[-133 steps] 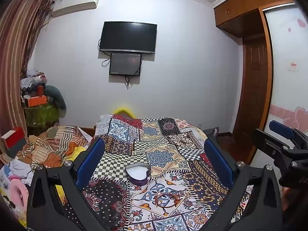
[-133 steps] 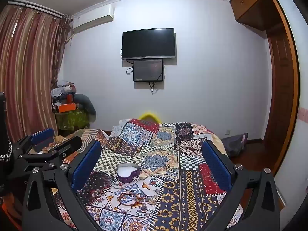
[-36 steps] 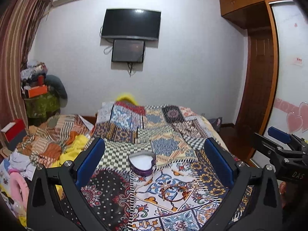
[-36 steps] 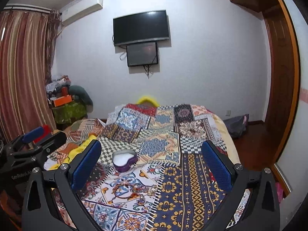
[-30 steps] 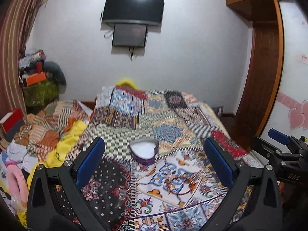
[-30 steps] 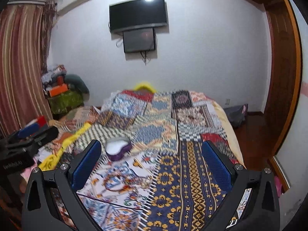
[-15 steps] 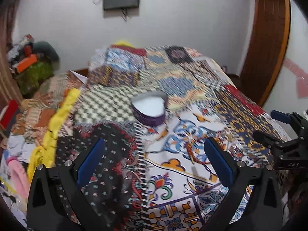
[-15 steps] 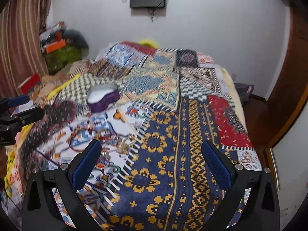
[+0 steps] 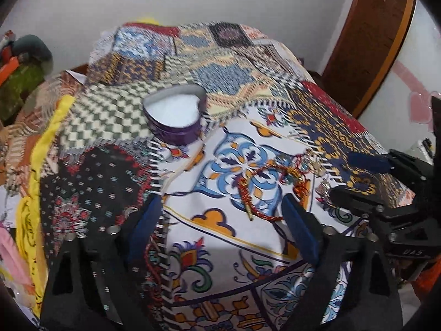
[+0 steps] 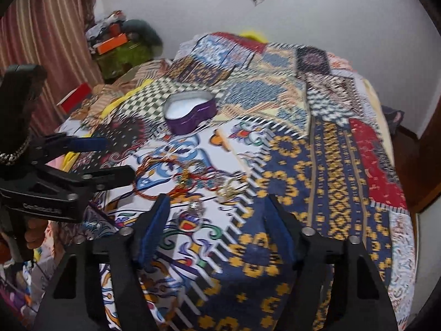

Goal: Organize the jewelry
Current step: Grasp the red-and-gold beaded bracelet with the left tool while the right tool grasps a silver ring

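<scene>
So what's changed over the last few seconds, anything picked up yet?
Nothing picked up. Both grippers tilted down and moved in over the bed: the left gripper and right gripper now hang open above the jewelry pile, which earlier lay farther ahead. The heart-shaped box stays open and empty on the quilt, jewelry untouched.
</scene>
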`<state>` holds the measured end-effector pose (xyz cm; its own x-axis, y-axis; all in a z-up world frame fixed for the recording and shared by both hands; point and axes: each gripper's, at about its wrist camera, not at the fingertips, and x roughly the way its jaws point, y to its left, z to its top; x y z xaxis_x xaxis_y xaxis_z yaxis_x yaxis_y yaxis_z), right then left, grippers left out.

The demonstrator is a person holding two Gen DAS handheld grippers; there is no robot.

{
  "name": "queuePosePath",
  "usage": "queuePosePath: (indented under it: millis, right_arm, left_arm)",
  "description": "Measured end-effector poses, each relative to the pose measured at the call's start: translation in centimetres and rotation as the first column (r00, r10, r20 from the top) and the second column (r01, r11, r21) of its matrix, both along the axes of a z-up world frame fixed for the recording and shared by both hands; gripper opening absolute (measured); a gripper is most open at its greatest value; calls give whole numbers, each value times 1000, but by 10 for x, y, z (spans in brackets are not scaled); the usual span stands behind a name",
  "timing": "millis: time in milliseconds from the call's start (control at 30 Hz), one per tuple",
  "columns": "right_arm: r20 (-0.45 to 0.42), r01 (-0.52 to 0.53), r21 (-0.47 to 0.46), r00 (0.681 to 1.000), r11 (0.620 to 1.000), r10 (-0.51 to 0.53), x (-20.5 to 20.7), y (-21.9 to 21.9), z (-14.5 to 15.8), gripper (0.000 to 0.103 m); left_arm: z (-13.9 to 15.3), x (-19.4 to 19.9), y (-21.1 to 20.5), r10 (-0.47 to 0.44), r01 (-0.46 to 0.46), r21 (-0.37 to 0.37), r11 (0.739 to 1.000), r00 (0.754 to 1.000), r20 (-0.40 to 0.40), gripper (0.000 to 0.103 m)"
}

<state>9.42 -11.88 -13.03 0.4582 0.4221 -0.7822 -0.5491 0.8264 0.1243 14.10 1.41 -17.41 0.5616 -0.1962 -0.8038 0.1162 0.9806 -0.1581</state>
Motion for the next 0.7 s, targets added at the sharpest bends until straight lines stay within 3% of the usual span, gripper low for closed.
queuePosePath:
  millis: [133, 300, 500, 567, 700]
  right_arm:
    - [-42, -37, -16, 998, 999, 36, 3, 8, -8, 45]
    - [-45, -48, -22, 998, 999, 47, 3, 10, -12, 39]
    - [-38, -53, -28, 998, 998, 52, 1, 12, -15, 20]
    - [-25, -53, -39, 998, 998, 52, 0, 14, -14, 19]
    - [-14, -51, -41, 999, 998, 50, 0, 13, -14, 19]
  left_arm:
    - [-4, 5, -2, -29, 29, -14, 999, 999, -30, 69]
    - [-8, 10, -6, -61, 59, -35, 998, 996, -59, 48]
    - [-11, 12, -6, -57, 55, -29, 998, 996, -64, 28]
    - [-13, 12, -5, -65, 62, -53, 997, 995, -71, 13]
    - [-13, 11, -9, -78, 76, -37, 996, 995, -63, 7]
